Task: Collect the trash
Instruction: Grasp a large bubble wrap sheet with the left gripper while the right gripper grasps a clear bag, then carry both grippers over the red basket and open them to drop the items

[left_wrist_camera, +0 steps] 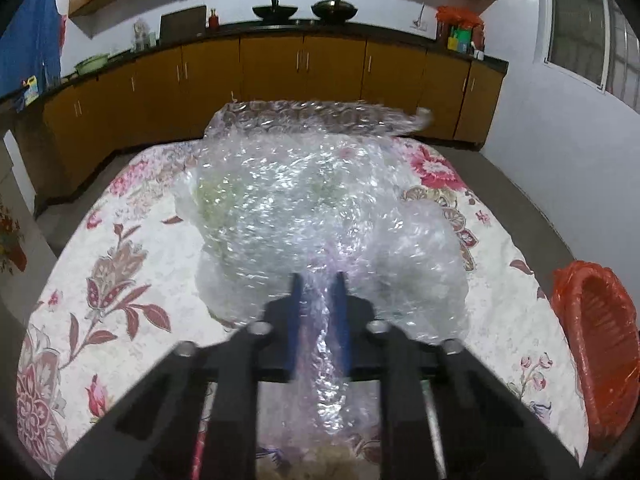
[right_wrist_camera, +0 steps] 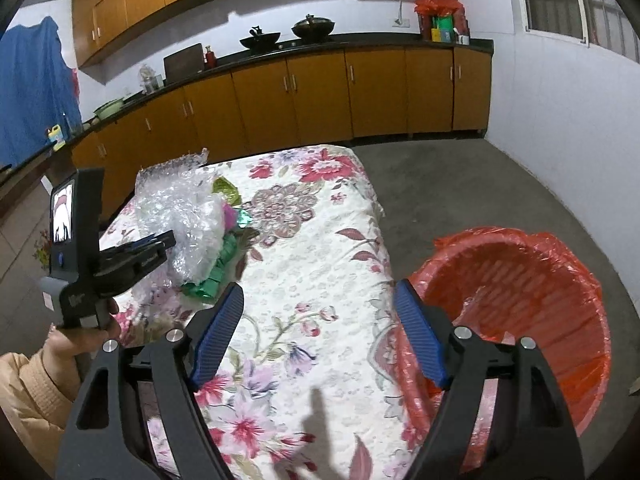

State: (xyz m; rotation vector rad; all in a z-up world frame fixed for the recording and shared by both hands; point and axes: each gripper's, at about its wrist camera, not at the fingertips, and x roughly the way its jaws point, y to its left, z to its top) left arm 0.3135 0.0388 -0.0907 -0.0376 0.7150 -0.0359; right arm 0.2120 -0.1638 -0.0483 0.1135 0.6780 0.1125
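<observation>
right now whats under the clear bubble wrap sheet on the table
Green foil wrappers and a pink scrap poke out from under the clear bubble wrap sheet; anything deeper beneath is covered.

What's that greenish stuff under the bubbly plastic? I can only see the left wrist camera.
Observer: Crumpled green foil wrappers, lying on the tablecloth against the bubble wrap, on its side nearer the red bin.
Operator: Any other colours?
Observer: Yes, a pink wrapper sits just beyond the green ones.
Operator: Where's my other gripper?
Observer: The right gripper is open and empty, above the tablecloth beside the red bin.
</observation>
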